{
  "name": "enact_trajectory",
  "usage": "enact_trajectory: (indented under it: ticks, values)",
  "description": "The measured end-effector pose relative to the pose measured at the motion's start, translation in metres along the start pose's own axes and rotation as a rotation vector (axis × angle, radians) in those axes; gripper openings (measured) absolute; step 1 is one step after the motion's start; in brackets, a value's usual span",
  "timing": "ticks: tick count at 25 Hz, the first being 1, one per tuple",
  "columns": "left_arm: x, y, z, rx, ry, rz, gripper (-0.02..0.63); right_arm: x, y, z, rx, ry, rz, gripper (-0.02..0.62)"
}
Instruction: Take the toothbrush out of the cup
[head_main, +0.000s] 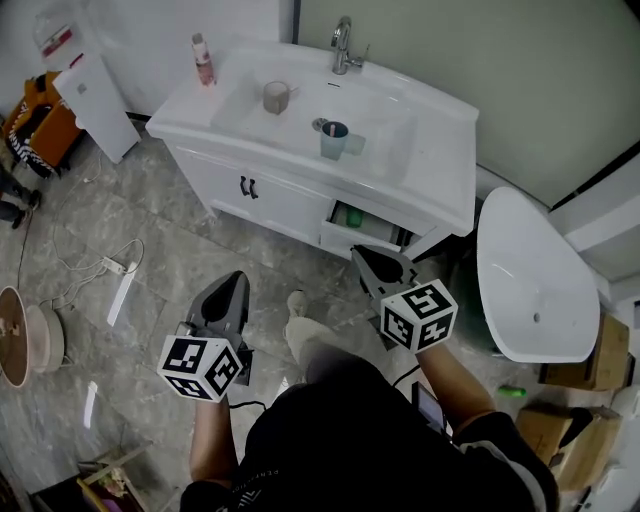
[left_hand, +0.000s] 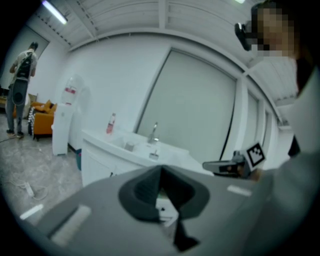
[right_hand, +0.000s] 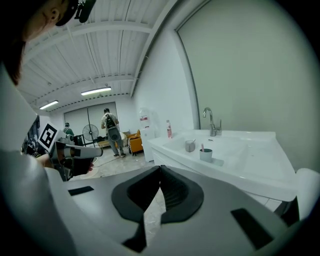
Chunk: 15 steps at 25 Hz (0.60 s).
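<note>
A blue-grey cup (head_main: 333, 141) stands on the white sink vanity (head_main: 420, 190), in the basin in front of the faucet (head_main: 343, 45). A pink toothbrush (head_main: 333, 128) sticks up out of it. The right gripper view shows the same cup (right_hand: 205, 155) and toothbrush (right_hand: 202, 147) far ahead. In the left gripper view the cup (left_hand: 154, 156) is small and distant. My left gripper (head_main: 238, 276) and right gripper (head_main: 360, 254) are held low over the floor, well short of the vanity. Both are shut and empty, as the left gripper (left_hand: 161, 170) and right gripper (right_hand: 160, 167) show in their own views.
A beige cup (head_main: 275, 97) and a pink bottle (head_main: 203, 60) also stand on the vanity. A vanity drawer (head_main: 362, 222) is open. A white tub (head_main: 535, 275) stands at the right. A power strip (head_main: 110, 266) lies on the floor at left. A person (right_hand: 111, 131) stands far back.
</note>
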<state>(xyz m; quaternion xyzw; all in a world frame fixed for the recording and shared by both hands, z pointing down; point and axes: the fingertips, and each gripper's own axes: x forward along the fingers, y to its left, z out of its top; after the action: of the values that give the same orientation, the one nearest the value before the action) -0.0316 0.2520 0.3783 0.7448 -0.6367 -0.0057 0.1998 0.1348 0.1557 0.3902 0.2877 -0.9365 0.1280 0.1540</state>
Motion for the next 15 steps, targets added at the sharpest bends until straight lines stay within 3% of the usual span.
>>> enact_trajectory:
  ticks: [15]
  values:
    - [0.11, 0.091, 0.05, 0.004, 0.034, 0.022, 0.008, 0.149, -0.071, 0.045, -0.05, 0.059, -0.016, -0.002]
